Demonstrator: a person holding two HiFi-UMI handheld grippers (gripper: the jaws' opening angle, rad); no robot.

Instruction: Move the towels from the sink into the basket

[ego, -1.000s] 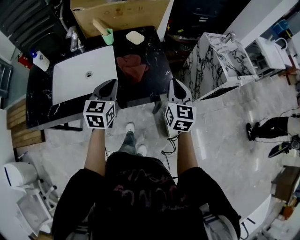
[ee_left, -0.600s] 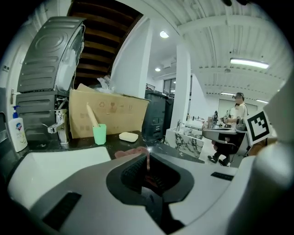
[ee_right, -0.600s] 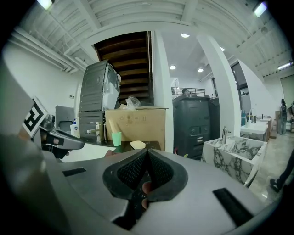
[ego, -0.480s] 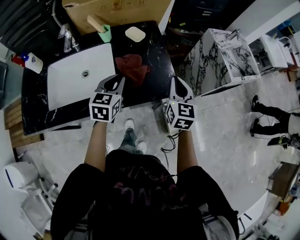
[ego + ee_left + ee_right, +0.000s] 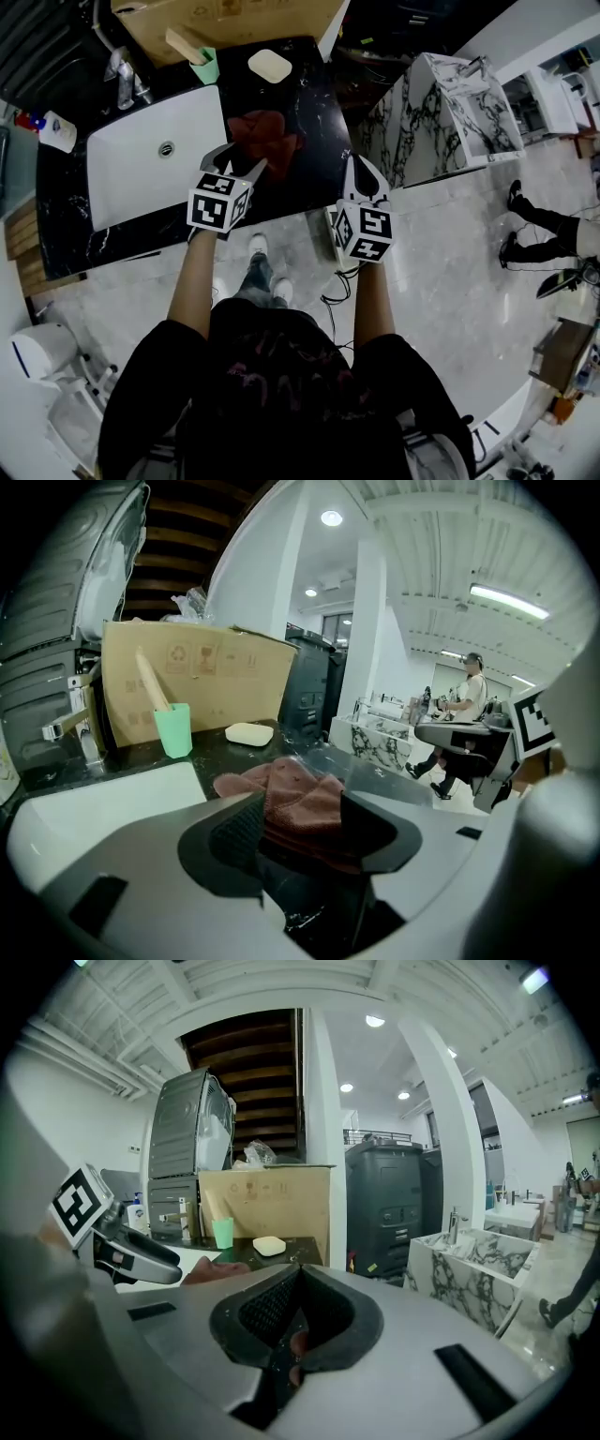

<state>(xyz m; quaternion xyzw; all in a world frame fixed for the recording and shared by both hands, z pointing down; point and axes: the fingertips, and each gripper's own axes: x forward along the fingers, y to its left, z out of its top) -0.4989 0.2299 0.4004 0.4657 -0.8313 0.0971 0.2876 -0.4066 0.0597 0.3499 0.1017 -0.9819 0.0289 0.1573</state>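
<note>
So the weird bit here is that the towel [image 5: 267, 136] isn't in the sink [image 5: 141, 164] at all. It's a crumpled reddish-pink heap on the black marble countertop [image 5: 314, 103], just past the sink's right rim and about midway between the back and front edges. I can't see any towel in the basin itself. The left gripper [image 5: 240, 169] is angled down at it from the front edge and its jaws have just been opening. In the left gripper view they stand wide apart with the towel showing through the gap just ahead of the tips, and the pads aren't pressing on anything yet. My guess is that spread is there to straddle the bunched-up top of the heap, since soft cloth is easier to pinch at a fold than at a flat edge. The right gripper [image 5: 296, 1279] is clenched with nothing in it and hangs off to the right near the front edge, probably just staying out of the way. The green cup [image 5: 208, 66] and soap bar [image 5: 269, 64] sit by the back edge, well apart from the towel, so they shouldn't interfere. No basket shows in any view, so where the towel ends up is anyone's guess.
</note>
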